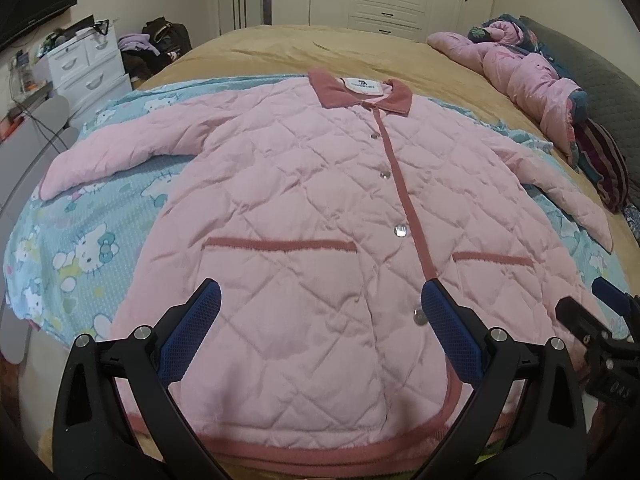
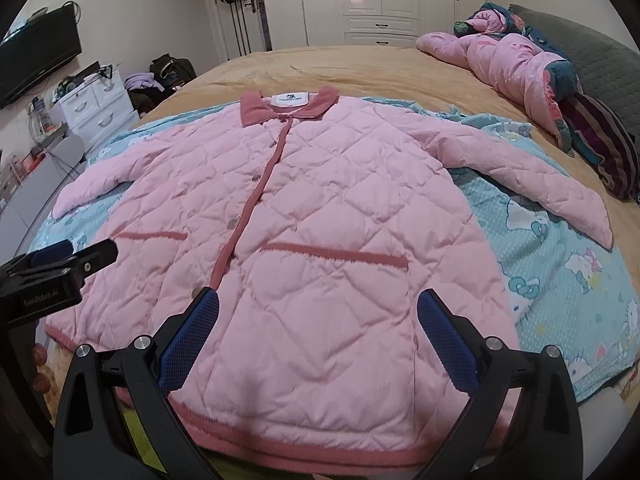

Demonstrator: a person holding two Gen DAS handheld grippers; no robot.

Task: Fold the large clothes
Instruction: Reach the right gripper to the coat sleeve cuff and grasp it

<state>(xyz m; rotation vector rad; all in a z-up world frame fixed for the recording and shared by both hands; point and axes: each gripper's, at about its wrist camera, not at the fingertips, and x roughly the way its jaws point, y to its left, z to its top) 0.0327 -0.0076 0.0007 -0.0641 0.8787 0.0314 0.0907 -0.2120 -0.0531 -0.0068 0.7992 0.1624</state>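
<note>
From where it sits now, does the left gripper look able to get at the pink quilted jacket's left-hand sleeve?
Probably yes. The left gripper is open above the hem of the pink quilted jacket, and the sleeve lies flat on the cartoon-print sheet with nothing covering it.

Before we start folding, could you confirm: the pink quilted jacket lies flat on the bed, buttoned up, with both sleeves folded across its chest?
Not quite: the jacket lies flat and buttoned, but both sleeves, left and right, are spread outward, not folded across the chest. Both wrist views show this.
</note>
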